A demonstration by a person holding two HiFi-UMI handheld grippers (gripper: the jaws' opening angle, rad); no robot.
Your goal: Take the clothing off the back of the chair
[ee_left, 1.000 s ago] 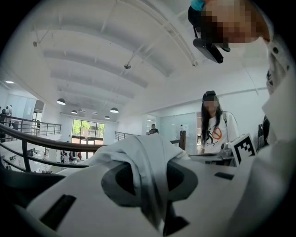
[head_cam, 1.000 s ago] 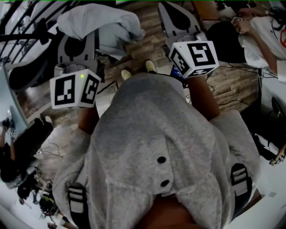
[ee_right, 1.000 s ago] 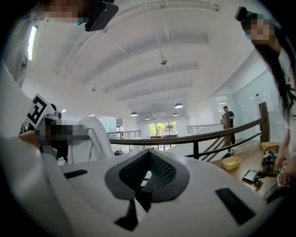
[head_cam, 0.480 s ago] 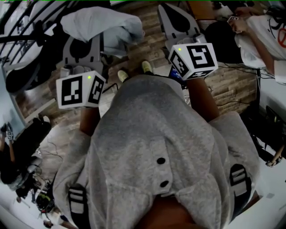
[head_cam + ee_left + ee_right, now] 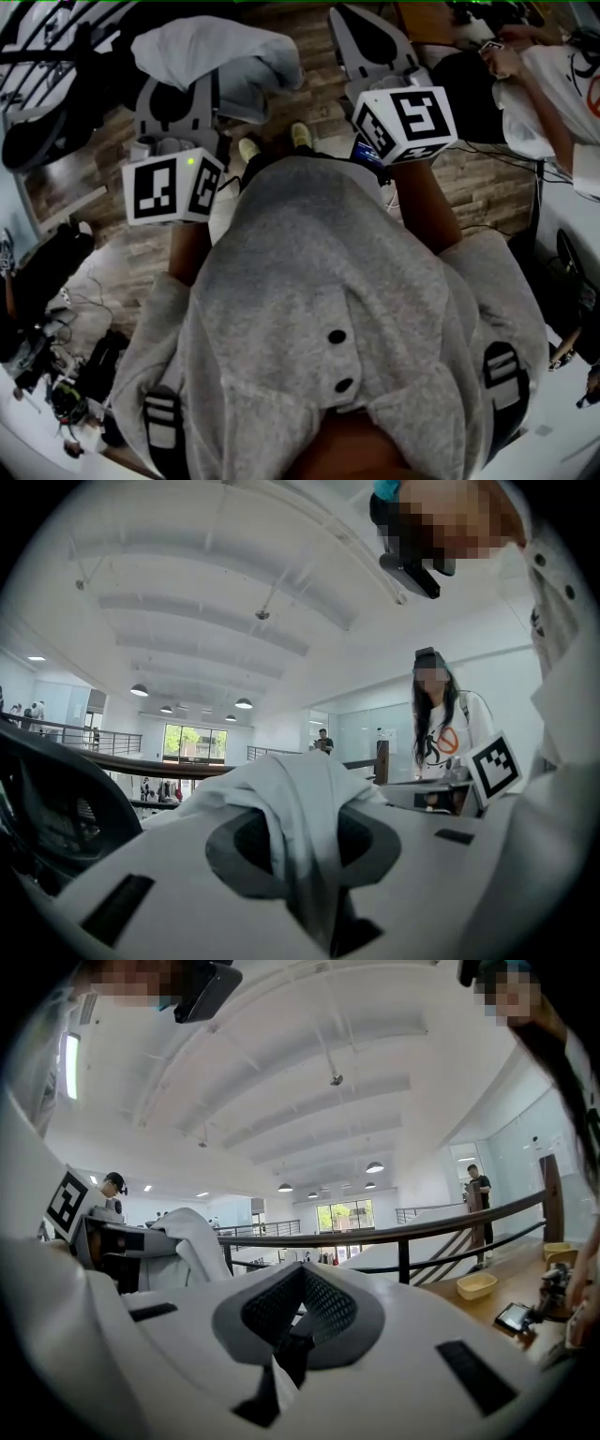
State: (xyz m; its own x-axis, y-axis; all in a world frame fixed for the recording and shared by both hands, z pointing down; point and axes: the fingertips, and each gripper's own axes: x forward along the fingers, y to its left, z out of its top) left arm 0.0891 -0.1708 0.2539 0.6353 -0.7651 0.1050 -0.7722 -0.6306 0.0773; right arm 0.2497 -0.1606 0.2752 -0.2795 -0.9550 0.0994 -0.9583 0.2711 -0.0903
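Left hand-held gripper [image 5: 180, 94], upper left of head view, clamped on white clothing [image 5: 211, 47]; right hand-held gripper [image 5: 302, 1274], upper right, jaws together, empty.

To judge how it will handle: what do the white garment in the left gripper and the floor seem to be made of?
The white garment: soft, thin fabric, perhaps cotton-like, matte; it drapes in loose folds and creases. The floor: wood or wood-look planks, brown, low sheen; plank seams and streaky grain show.
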